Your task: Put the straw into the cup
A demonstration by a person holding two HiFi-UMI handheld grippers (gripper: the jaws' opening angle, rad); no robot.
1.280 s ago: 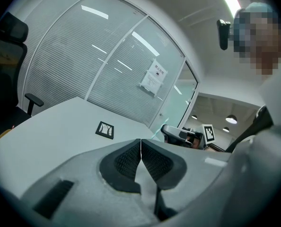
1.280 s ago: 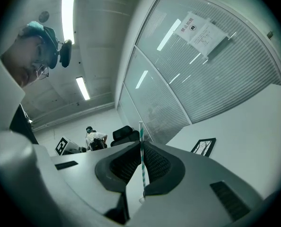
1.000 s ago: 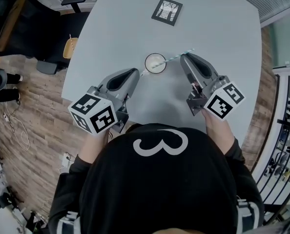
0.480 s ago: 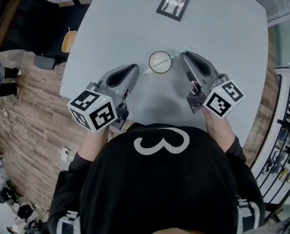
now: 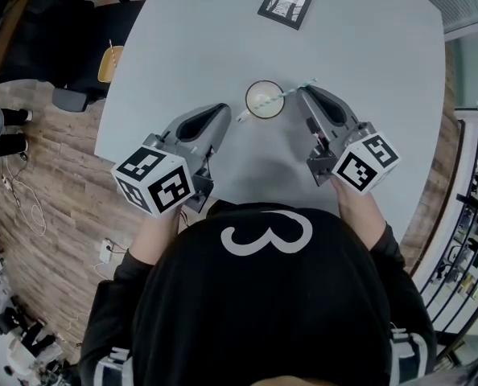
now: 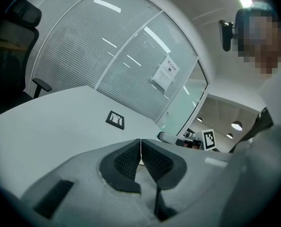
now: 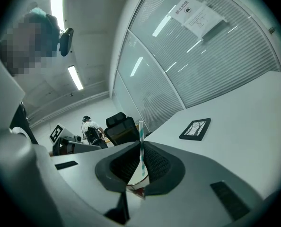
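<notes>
A white cup [image 5: 264, 100] stands on the grey table [image 5: 368, 47], just beyond both grippers. A teal-and-white striped straw [image 5: 297, 89] slants across the cup's mouth, its high end at the right. My right gripper [image 5: 304, 92] is shut on the straw right of the cup. In the right gripper view the straw [image 7: 141, 143] stands upright between the pads, with the cup rim [image 7: 135, 179] low behind them. My left gripper [image 5: 223, 108] is left of the cup, jaws pressed together, with only a thin pale line between its pads [image 6: 126, 161]. A short white stub [image 5: 241, 118] shows between its tip and the cup.
A black-and-white card [image 5: 286, 3] lies at the table's far side. A black office chair [image 5: 30, 30] stands off the table's left edge over wooden floor [image 5: 54, 183]. A glass-walled room with blinds [image 6: 107, 51] lies beyond. A metal rack [image 5: 472, 215] is at the right.
The head view has shifted a little, so the cup and card sit slightly higher and to the right. Both grippers hold nearly the same places, with the straw still across the cup.
</notes>
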